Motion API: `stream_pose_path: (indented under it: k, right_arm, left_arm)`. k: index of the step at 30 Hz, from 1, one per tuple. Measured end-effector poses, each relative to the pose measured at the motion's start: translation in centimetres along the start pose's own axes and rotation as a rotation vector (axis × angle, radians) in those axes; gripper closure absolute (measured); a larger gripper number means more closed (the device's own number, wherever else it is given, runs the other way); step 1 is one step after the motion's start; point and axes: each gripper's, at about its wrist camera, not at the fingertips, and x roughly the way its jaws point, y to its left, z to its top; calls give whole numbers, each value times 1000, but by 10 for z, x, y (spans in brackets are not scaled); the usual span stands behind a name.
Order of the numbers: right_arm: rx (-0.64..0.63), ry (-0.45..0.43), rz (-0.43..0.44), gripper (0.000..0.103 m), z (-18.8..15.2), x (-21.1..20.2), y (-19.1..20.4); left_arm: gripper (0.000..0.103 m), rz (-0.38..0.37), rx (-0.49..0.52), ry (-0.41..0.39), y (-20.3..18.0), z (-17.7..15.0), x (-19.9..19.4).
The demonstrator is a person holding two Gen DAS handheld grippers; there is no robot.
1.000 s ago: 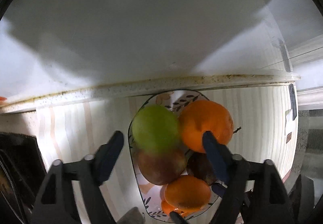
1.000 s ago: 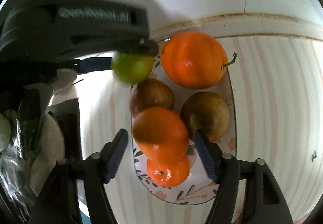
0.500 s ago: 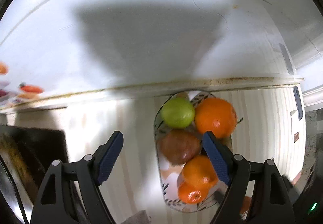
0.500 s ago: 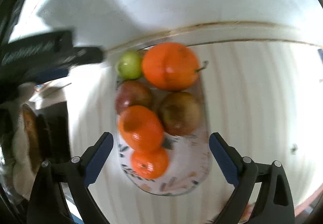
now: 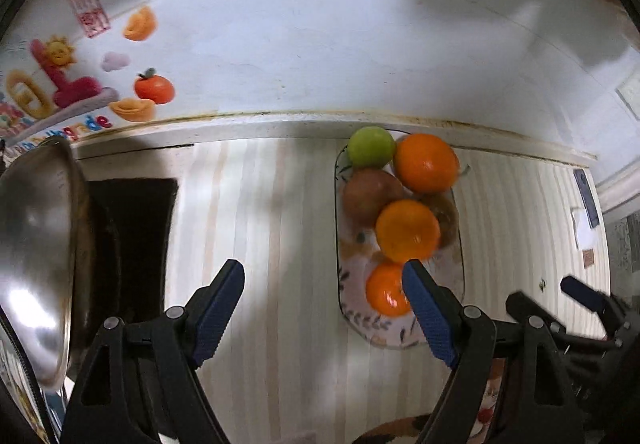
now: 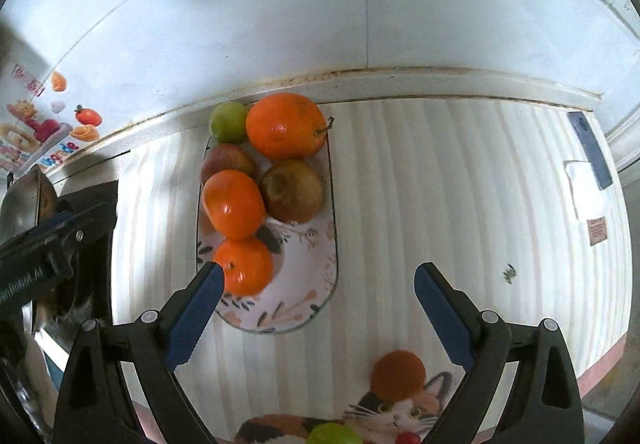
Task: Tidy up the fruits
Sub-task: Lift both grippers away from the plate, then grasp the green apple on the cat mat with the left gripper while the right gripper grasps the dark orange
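Left wrist view, L to R: metal bowl [image 5: 36, 264] sitting at far left, partly cut off. Left gripper [image 5: 324, 308] hovering w/ jaws wide open, holding nothing, over striped tabletop [image 5: 272, 212]. Oval plate [image 5: 400, 336] lying near back wall, carrying green apple [image 5: 370, 147], reddish fruit [image 5: 370, 196], big orange [image 5: 426, 163], mid orange [image 5: 408, 230], small orange [image 5: 386, 294]. Right gripper [image 5: 576, 296] showing at lower right edge.

Right wrist view: same plate, plus brownish fruit [image 6: 292, 190] beside big orange. Right gripper jaws open, empty. Loose orange [image 6: 397, 370] resting on cat-print mat [image 6: 384, 416]; greenish fruit [image 6: 334, 434] at bottom edge, mostly cut off.

Step, as judged: fetching loose fruit next. Approaching from above, centring jaws, closing gently, then placing in bare plate end to avoid rolling pile.

Unclear: brownish fruit's kind; wall sticker text; item beside green one.
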Motion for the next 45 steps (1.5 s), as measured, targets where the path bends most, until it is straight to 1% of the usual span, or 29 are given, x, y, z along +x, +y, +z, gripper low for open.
stream_pose_path:
  k: [6, 8, 17, 24, 27, 31, 35, 36, 37, 39, 43, 44, 45]
  right_arm:
    - [-50, -93, -17, 5, -25, -60, -5]
    - [-55, -123, -13, 5, -34, -79, -8]
    - [-89, -221, -9, 5, -73, -144, -12]
    - [-88, -257, 11, 5, -93, -175, -12]
    - [-87, -272, 17, 5, -97, -185, -12]
    - [-80, -276, 39, 5, -100, -192, -11]
    - [-60, -258, 54, 5, -101, -189, -16]
    - [-46, -241, 59, 5, -102, -183, -21]
    - [-35, -222, 61, 4, -103, -177, -25]
    - [1, -165, 70, 4, -106, -158, -39]
    - [74, -59, 61, 4, -116, -117, -69]
    - [89, -39, 57, 4, -119, -108, -76]
    - [108, -18, 44, 4, -123, -96, -86]
  left_arm:
    - [23, 4, 9, -69, -8, -34, -44]
    - [23, 2, 4, -88, -8, -40, -56]
    - [23, -14, -3, -178, -16, -76, -113]
    - [23, -41, -4, -195, -21, -95, -138]
    - [23, -35, 0, -207, -21, -98, -144]
    - [23, -39, -6, -203, -20, -99, -145]
    - [22, -53, -1, -179, -22, -101, -137]
    - [19, -55, 7, -161, -25, -102, -132]
    - [10, -56, 12, -141, -27, -104, -126]
    - [10, -67, 28, -105, -32, -108, -112]
    - [10, -68, 90, 34, -58, -125, -60]
    - [10, -79, 102, 77, -65, -130, -46]
    - [10, -101, 114, 144, -74, -137, -27]
